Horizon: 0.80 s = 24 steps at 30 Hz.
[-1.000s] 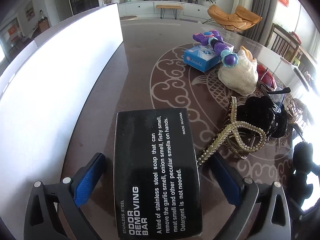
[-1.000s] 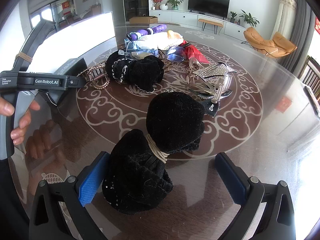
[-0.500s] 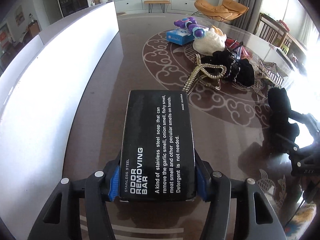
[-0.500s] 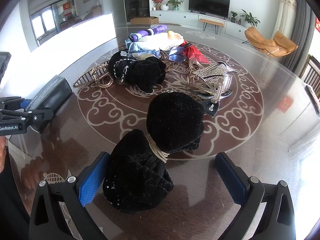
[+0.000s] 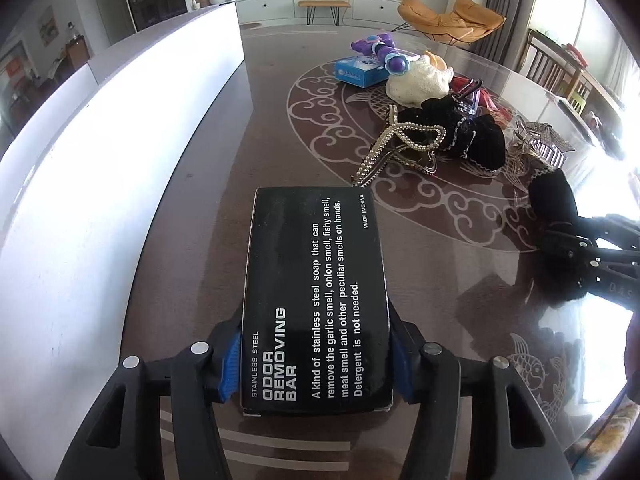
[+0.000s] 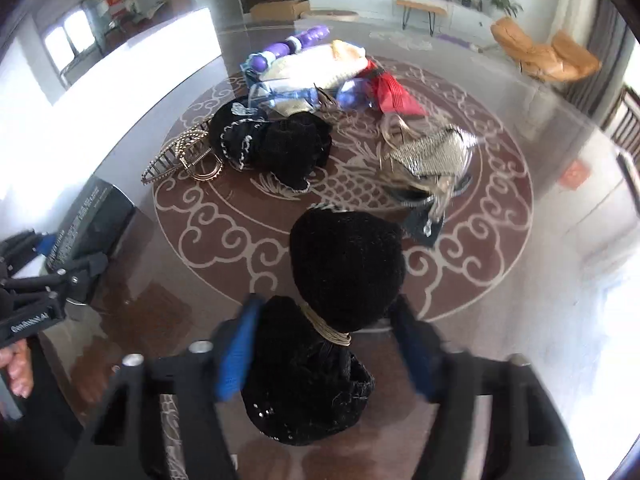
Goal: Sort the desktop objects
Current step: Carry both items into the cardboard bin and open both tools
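A black box (image 5: pixel 316 292) printed "odor removing bar" lies on the dark glass table (image 5: pixel 224 168), and my left gripper (image 5: pixel 316 356) is shut on its near end, both blue pads pressed to its sides. In the right wrist view the same box (image 6: pixel 86 224) and left gripper (image 6: pixel 48 280) sit at the far left. A black velvet bow (image 6: pixel 344 264) tied with a gold band lies between the fingers of my right gripper (image 6: pixel 326 344). Its jaws are closing and the pads touch the bow on both sides. The left wrist view has the bow (image 5: pixel 554 200) and right gripper (image 5: pixel 592 248) at its right edge.
A long white panel (image 5: pixel 100 140) runs along the table's left side. Mid-table lie a pearl hair claw (image 5: pixel 400 144), another black bow (image 5: pixel 464 136), a blue box (image 5: pixel 360 72), a purple toy (image 5: pixel 380 50), a cream pouch (image 5: pixel 420 80), a silver clip (image 6: pixel 432 156) and a red piece (image 6: pixel 394 92).
My left gripper shut on the black box and pulled back from the pile with it. My right gripper's jaws came in from wide open onto the black bow.
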Motion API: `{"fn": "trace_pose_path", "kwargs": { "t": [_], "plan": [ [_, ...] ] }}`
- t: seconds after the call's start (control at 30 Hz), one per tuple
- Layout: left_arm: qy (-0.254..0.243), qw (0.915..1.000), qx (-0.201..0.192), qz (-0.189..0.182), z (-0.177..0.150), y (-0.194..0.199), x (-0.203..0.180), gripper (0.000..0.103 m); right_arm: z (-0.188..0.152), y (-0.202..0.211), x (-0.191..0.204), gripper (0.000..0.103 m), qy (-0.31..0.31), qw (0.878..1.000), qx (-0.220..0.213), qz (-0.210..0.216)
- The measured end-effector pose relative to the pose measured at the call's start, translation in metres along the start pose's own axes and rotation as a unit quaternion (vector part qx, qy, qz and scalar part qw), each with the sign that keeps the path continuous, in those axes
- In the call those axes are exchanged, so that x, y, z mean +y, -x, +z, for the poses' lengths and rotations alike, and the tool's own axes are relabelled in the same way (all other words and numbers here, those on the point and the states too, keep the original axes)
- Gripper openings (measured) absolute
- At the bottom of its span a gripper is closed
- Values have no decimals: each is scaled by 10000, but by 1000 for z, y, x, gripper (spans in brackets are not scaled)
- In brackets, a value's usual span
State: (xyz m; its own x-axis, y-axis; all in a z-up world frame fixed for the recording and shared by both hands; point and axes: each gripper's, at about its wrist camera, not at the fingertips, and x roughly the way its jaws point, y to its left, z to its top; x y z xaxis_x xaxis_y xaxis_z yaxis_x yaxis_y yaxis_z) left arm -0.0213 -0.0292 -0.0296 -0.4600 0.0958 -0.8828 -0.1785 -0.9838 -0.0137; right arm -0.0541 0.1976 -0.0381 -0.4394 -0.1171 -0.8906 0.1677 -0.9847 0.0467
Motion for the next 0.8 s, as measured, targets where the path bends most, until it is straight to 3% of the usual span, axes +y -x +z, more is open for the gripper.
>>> {"fn": "trace_pose_path", "kwargs": {
  "t": [0.07,0.13,0.27,0.37,0.43,0.63,0.73,0.8],
  "plan": [
    [204,9994,-169,-225,-4,17,6,57,-4,10,-4,33,-148,9991,-40,390],
    [295,9982,-380,-367,-5,40,10,58,-4,24,-1,33,49,9993,-191,321],
    [544,9933,-796,-639,8,87,33,58,25,57,20,33,333,9958,-508,689],
    [830,9888,-1120,-530,21,123,70,58,65,79,64,33,711,9892,-829,980],
    [1040,9862,-1266,-245,28,139,104,58,92,90,102,34,979,9826,-1026,1197],
    [1783,9773,-986,587,27,134,206,58,161,91,236,34,1637,9560,-1340,2032],
    [1995,9743,-661,808,21,112,236,58,181,64,291,34,1778,9494,-1111,2340],
    [2078,9735,-449,847,16,96,247,57,187,37,319,36,1861,9526,-791,2275]
  ]
}}
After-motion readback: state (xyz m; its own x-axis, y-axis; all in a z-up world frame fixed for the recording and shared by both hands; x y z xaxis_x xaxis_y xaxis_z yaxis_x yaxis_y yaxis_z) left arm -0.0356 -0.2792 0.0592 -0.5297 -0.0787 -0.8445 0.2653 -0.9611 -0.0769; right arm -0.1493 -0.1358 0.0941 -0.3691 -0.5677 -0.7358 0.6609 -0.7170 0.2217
